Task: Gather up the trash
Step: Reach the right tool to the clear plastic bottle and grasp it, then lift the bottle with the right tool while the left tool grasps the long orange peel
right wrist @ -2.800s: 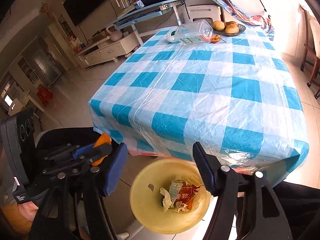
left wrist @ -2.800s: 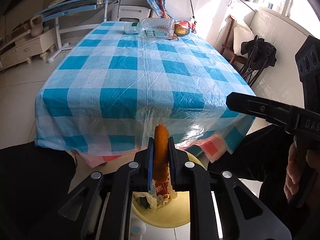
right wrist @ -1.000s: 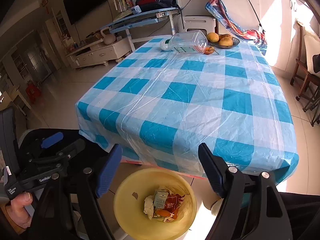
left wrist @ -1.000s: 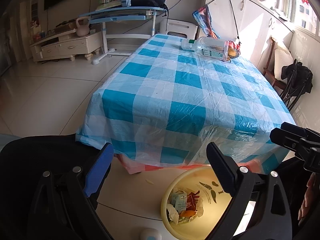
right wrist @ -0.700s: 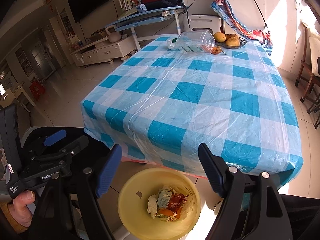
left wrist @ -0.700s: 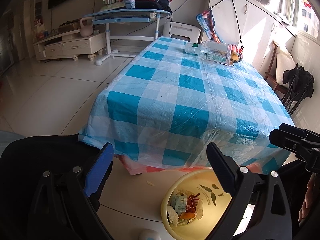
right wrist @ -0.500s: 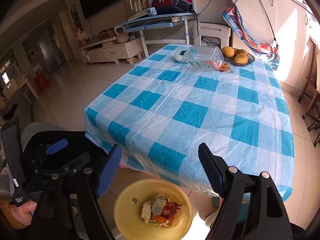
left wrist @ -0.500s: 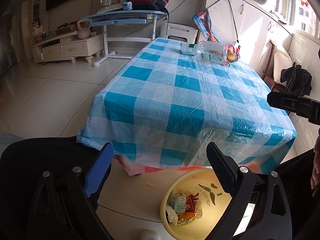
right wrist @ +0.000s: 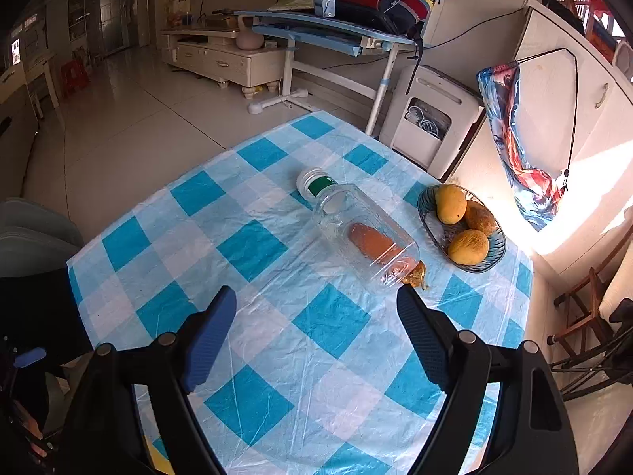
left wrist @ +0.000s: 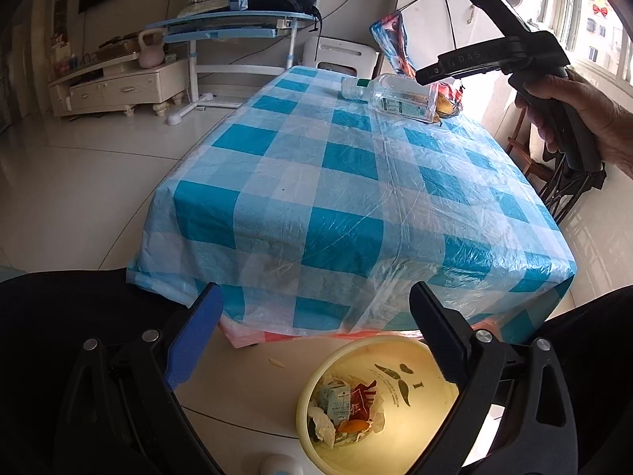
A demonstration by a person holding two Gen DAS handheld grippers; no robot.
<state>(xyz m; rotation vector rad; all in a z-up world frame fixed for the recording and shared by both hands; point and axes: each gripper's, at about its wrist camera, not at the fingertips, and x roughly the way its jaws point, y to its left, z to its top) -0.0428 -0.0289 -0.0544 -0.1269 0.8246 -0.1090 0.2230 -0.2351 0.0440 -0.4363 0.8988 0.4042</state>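
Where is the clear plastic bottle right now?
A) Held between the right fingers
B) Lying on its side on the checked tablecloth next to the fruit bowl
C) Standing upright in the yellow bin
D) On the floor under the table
B: the bottle lies on its side on the tablecloth, beside the fruit bowl, ahead of the open right gripper.

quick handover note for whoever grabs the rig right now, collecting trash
Left gripper: open, empty, above the yellow bin on the floor.
Right gripper: open, empty, over the table, pointing at the clear bottle.
Done: bin holds a carton and wrappers.
Left: bottle lying on its side, plus an orange-brown scrap at its base. Fruit bowl probably stays.
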